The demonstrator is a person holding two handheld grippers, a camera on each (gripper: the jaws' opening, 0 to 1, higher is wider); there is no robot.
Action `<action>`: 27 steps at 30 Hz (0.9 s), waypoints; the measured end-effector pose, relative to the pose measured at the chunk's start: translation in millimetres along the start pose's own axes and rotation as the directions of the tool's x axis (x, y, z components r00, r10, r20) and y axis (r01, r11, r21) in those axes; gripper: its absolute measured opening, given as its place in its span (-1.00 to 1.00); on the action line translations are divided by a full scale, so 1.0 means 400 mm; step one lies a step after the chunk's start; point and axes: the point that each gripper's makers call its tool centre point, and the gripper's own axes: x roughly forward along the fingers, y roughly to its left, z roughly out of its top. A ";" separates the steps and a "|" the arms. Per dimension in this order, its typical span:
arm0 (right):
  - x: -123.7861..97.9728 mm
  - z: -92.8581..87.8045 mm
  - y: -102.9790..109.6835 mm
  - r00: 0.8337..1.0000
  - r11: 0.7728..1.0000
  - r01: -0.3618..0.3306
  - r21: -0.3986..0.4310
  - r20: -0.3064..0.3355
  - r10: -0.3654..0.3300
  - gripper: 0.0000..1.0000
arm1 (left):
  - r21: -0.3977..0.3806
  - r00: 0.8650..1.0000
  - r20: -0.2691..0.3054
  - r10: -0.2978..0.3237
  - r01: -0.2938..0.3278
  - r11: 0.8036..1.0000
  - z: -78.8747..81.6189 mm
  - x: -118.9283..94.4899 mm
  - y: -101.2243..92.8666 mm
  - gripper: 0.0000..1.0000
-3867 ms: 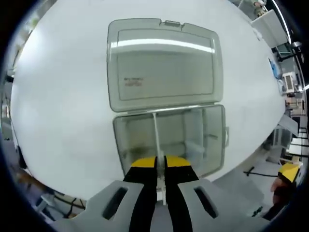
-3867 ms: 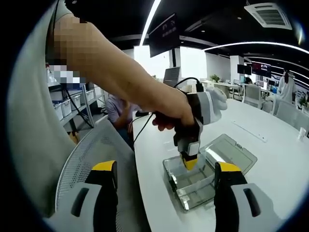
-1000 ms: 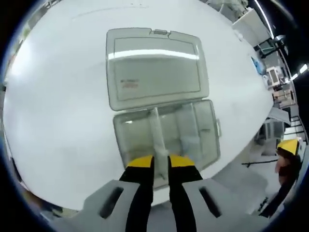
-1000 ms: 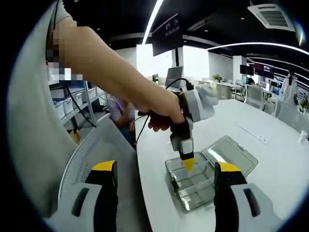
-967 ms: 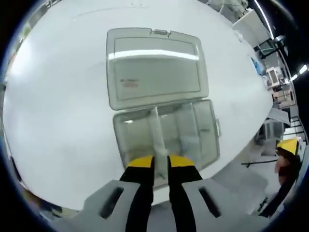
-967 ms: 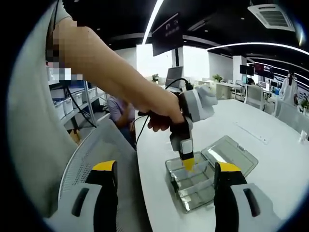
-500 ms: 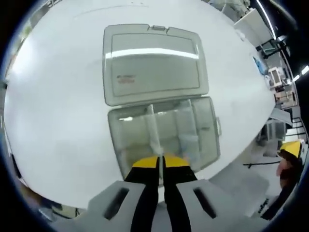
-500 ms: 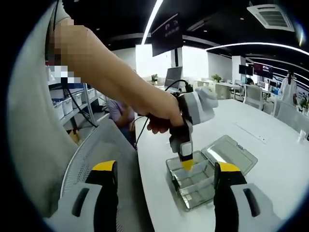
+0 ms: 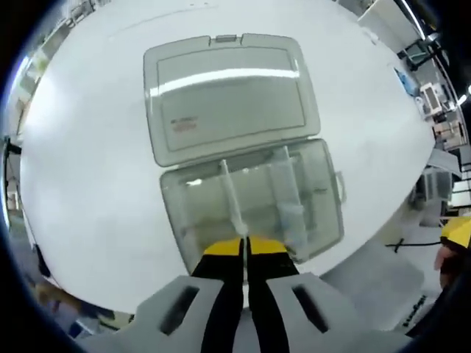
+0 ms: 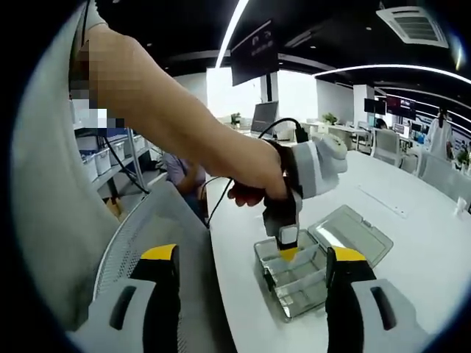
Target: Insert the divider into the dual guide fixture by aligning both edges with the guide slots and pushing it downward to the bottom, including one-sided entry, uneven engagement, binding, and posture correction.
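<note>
The left hand-held gripper (image 9: 244,246), clenched on the divider (image 9: 229,197), is lowering it into the open fixture (image 9: 254,198) on the surface (image 9: 88,169); both edges should be descending evenly. The right hand-held gripper (image 10: 250,276) is waiting released.

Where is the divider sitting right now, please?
In the left gripper view, the divider stands in the left half of the clear box, running from the hinge toward the left gripper, whose jaws are closed on its near end.
</note>
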 end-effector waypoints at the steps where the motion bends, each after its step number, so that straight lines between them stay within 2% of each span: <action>1: 0.000 0.000 0.000 1.000 1.000 0.001 -0.001 0.000 -0.001 0.60 | 0.000 1.000 0.000 0.001 -0.001 1.000 0.000 0.000 0.001 -1.00; 8: -0.007 -0.003 -0.005 1.000 1.000 0.011 0.005 0.000 -0.011 0.60 | -0.004 1.000 0.004 0.006 -0.006 1.000 0.000 0.001 0.003 -1.00; 10: -0.010 -0.008 -0.007 1.000 1.000 0.015 0.010 -0.004 -0.015 0.60 | -0.019 1.000 0.013 -0.017 0.017 1.000 -0.002 -0.001 0.006 -1.00; 12: -0.016 -0.013 -0.008 1.000 1.000 0.017 0.009 -0.010 -0.017 0.61 | 0.011 0.999 0.041 -0.034 0.034 0.999 0.006 -0.003 0.007 -1.00; 15: -0.022 -0.016 -0.013 1.000 1.000 0.021 0.009 -0.015 -0.020 0.62 | 0.001 0.996 0.058 -0.066 0.066 0.998 0.006 -0.009 0.009 -0.99; 17: -0.023 -0.017 -0.018 0.999 1.000 0.025 0.007 -0.022 -0.024 0.62 | -0.006 0.993 0.092 -0.078 0.079 0.997 0.019 -0.018 0.018 -0.91; 23: -0.022 -0.005 -0.024 0.999 1.000 0.029 0.002 -0.022 -0.029 0.63 | -0.024 0.989 0.110 -0.101 0.104 0.994 0.013 -0.034 0.043 -0.79; 27: -0.026 0.001 -0.030 0.999 0.999 0.031 -0.008 -0.025 -0.031 0.66 | -0.046 0.974 0.159 -0.160 0.169 0.985 0.010 -0.057 0.040 -0.77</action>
